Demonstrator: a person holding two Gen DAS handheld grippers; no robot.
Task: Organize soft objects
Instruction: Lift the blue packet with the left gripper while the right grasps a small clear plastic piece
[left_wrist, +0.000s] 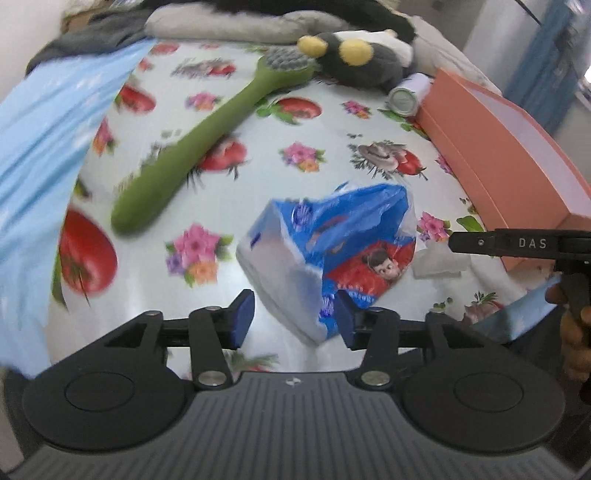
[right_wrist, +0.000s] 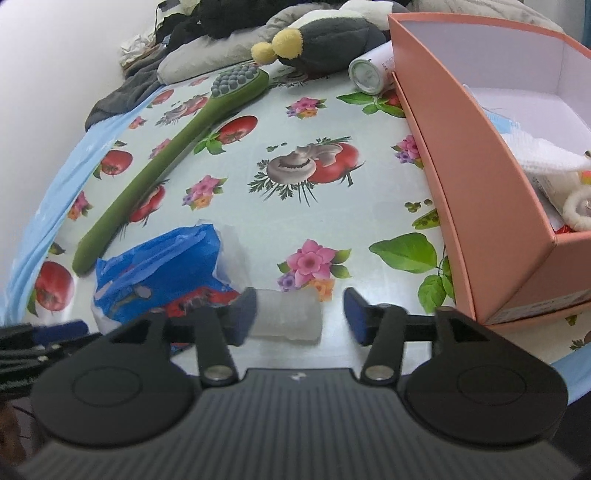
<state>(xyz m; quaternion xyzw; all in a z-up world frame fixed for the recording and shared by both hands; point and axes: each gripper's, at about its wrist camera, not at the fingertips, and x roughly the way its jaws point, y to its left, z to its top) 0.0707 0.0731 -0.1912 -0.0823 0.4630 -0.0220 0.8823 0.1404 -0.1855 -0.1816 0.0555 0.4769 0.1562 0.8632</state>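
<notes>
Oilcloth: a flowered, tomato-printed table cover (right_wrist: 332, 206) is lying flat, with bare room in the middle between the brush and the box.
Tissue pack: a blue plastic pack (left_wrist: 325, 254) is sitting tilted just ahead of the left gripper (left_wrist: 293, 319), whose jaws are standing apart around its near corner, not pressing it.
Loose tissue: a white wad (right_wrist: 288, 314) is lying between the parted jaws of the right gripper (right_wrist: 299, 314).
Box: an orange box (right_wrist: 480, 177) is standing open along the right edge.
Brush: a green brush (right_wrist: 173, 166) is lying diagonally at left.
</notes>
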